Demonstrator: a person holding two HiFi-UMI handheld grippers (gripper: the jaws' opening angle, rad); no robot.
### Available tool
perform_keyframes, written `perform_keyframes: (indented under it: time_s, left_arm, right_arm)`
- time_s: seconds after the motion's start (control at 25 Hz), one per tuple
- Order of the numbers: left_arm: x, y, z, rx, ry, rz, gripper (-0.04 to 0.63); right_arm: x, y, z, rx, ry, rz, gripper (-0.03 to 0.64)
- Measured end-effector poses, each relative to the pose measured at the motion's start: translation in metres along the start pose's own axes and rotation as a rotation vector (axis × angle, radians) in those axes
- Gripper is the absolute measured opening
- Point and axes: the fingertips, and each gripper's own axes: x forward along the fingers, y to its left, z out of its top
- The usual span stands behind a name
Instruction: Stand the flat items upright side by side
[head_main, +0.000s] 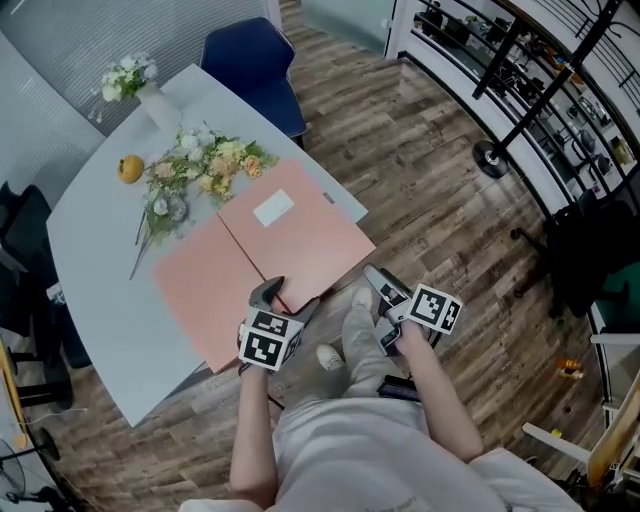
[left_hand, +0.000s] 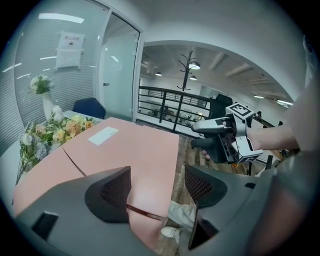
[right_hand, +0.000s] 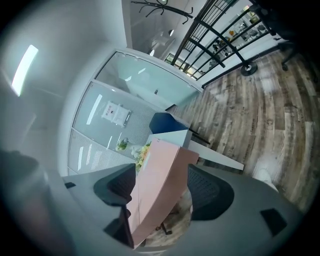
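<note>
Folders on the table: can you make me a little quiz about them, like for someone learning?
1. How many pink folders are on the table?
2. True or false: the folders already stand upright.
3. In the head view, what lies just left of the flowers? A. an orange B. a cup C. a book

Key: 1. two; 2. false, both lie flat; 3. A
</note>
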Motion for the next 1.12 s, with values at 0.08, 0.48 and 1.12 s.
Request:
perform_keyframes:
  time_s: [0.08,0.48,1.12]
  left_arm:
    - [0.001,0.003,0.000,0.010,0.005,0.014,0.322]
    - [0.016,0.008,-0.004,0.029,0.065,0.034,0.322]
    - [0.034,0.015,-0.016,0.091,0.149,0.067,0.322]
  right_arm:
    - [0.004,0.000,-0.003,0.011,0.011,0.004,0.321]
    - [0.026,-0.022,-0.010,0.099,0.039,0.016,0.322]
    - [0.063,-0.046,-0.010,0.200,0.019,0.099,0.337]
